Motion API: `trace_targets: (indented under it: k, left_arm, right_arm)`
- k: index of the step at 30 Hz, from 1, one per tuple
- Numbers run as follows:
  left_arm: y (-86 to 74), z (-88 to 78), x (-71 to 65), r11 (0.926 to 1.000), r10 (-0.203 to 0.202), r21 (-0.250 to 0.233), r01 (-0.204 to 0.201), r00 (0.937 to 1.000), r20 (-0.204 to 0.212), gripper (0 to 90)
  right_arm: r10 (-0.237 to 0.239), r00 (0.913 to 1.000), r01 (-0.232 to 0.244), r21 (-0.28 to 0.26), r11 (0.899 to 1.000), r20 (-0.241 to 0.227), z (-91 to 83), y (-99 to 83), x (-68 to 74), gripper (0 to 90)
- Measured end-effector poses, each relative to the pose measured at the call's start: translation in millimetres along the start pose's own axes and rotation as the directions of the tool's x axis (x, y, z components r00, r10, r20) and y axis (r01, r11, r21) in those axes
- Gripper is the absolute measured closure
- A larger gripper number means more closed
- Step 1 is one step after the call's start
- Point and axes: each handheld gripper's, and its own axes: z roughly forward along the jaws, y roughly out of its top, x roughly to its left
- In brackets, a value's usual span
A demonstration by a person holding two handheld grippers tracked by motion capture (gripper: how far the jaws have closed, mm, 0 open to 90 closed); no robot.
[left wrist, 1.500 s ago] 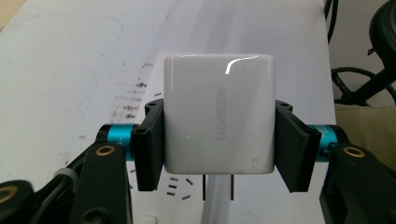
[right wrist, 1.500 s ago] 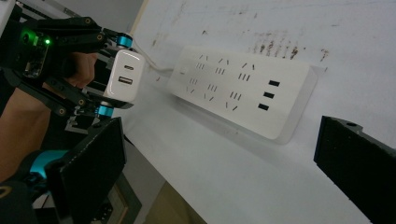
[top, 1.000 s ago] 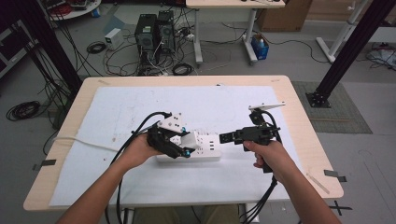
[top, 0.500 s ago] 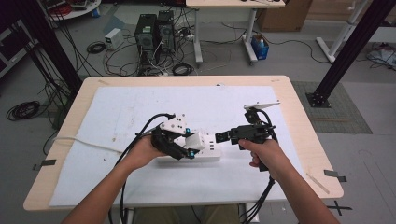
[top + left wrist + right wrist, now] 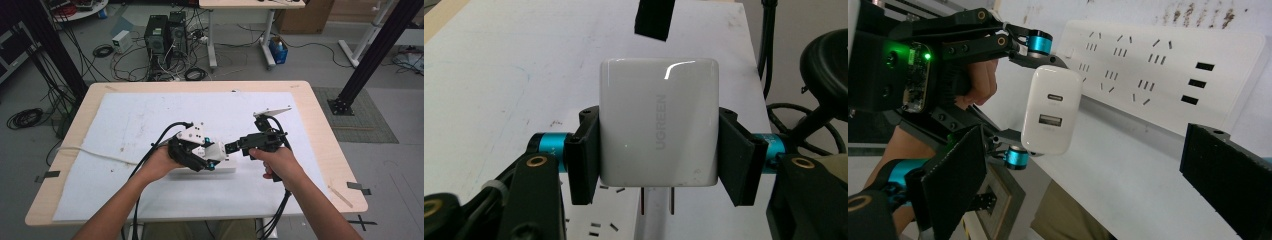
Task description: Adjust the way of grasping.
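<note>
White plastic everywhere in this one: a white charger block point(image 5: 658, 122) is clamped between the two black jaws of the left gripper point(image 5: 202, 152), pads pressing on its flat sides, and its two metal prongs point(image 5: 657, 200) stick out the bottom toward the white power strip point(image 5: 1168, 75) lying on the table sheet point(image 5: 150, 115). That's the relation that matters, I think: the prongs point down at the strip's socket face, and the strip's long axis runs left-right across the table, right under the left hand point(image 5: 160, 162). From the right gripper view the charger hangs just off the strip, not seated in any slot yet, with its USB ports facing that camera. The right gripper point(image 5: 236, 146) sits just beside it on the right with its jaws standing apart and nothing between them, aimed at the charger's end. So the left one is clearly nearer and already has the thing; my guess is next is lining up the prongs with a two-slot socket and pushing down.
</note>
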Motion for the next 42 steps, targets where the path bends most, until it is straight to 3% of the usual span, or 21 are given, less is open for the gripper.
trace_targets:
  k: [9, 12, 22, 24, 28, 42]
  left_arm:
    - [5.0, 4.9, -1.6, 0.9999, 0.010, -0.004, -0.010, 0.9999, 0.010, 42.6]
    - [5.1, 5.0, -1.5, 0.9999, 0.014, -0.001, -0.014, 0.9999, 0.008, 42.6]
    - [5.9, 5.5, -2.2, 0.9998, 0.016, -0.012, -0.016, 0.9998, 0.006, 42.6]
    - [6.2, 5.8, -2.3, 0.9997, 0.020, -0.014, -0.020, 0.9998, 0.005, 42.6]
    - [6.6, 6.2, -4.1, 0.9992, 0.034, -0.021, -0.034, 0.9993, -0.016, 42.6]
    - [7.0, 9.8, -4.4, 0.9990, 0.041, -0.016, -0.041, 0.9990, -0.018, 42.6]
  right_arm:
    - [0.007, 0.9999, -0.007, 0.045, 0.999, 0.012, 14.0, 4.8, 4.2, 6.3]
    - [-0.002, 1.0000, 0.002, 0.050, 0.999, 0.000, 16.7, 5.5, 3.7, 14.4]
    - [0.021, 0.9997, -0.020, 0.071, 0.997, -0.011, 23.1, 8.8, 4.1, 18.0]
    - [0.025, 0.9994, -0.024, 0.062, 0.998, -0.022, 22.5, 9.2, 3.6, 27.1]
    - [0.041, 0.9985, -0.038, 0.063, 0.997, -0.037, 21.6, 10.1, 1.4, 31.1]
    - [0.060, 0.9957, -0.055, 0.072, 0.996, -0.071, 24.0, 10.9, -2.1, 44.4]
